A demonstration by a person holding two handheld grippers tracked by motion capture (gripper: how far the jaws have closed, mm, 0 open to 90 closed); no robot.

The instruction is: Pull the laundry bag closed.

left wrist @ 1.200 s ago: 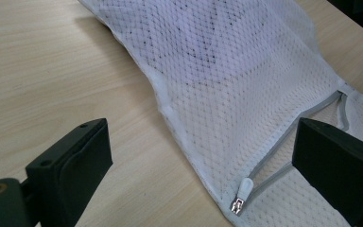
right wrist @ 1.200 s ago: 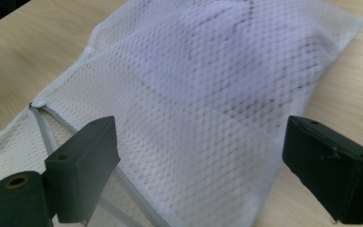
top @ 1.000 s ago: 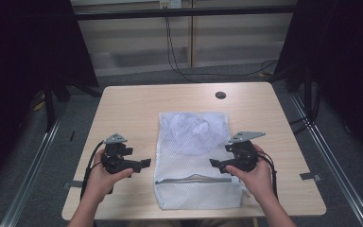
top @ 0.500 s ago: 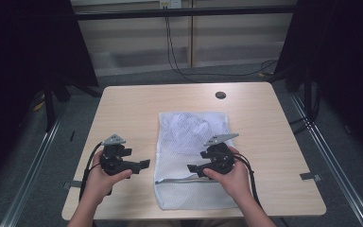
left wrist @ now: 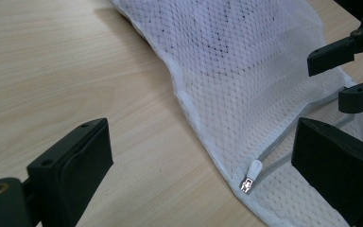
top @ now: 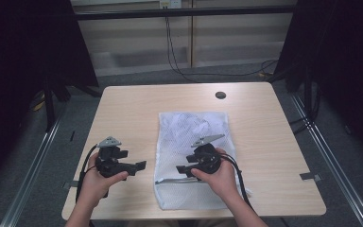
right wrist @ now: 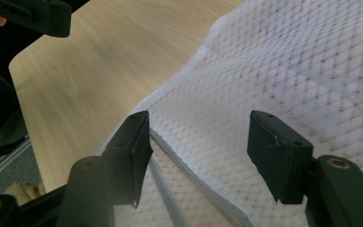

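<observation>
While a white mesh zippered laundry bag (top: 194,156) lies flat on the light wooden table (top: 264,142), toward its near edge and a little right of centre, both hands hold their tools low over the near half. The right gripper (top: 182,169) hangs over the bag's lower part, its jaws spread apart and pointing toward the person's left — in the right gripper view they stand on either side of the grey zipper line (right wrist: 189,175), with mesh showing between them and nothing clamped. I cannot tell whether the tips touch the fabric. The left gripper (top: 139,165) sits over bare wood just beside the bag's left edge, its jaws also wide apart and empty, aimed toward the bag. In the left gripper view the small silver zipper pull (left wrist: 250,177) rests at the bag's left end — near the seam, between that gripper's two pads and apart from both. A small dark round disc (top: 220,95) sits near the table's far edge, well apart from the bag.
</observation>
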